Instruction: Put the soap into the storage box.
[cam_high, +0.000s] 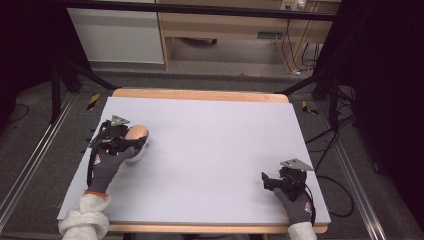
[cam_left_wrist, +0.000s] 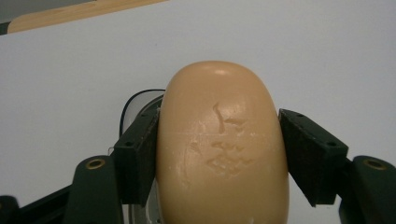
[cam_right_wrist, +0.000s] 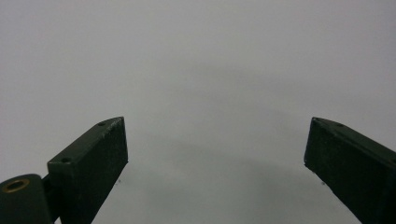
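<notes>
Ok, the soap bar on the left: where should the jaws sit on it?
Across its two long flat sides, near the middle, coming in along its length. The soap bar is a rounded oval, so the ends would slip. The left gripper already sits that way, one jaw on each side.

Table (cam_high: 210, 145) bare across its middle and far side, open passage between the two hands, left tongs (cam_left_wrist: 219, 154) filled by a tan soap bar (cam_left_wrist: 222, 149), right tongs (cam_right_wrist: 215, 154) gaping over bare surface near the right front corner
</notes>
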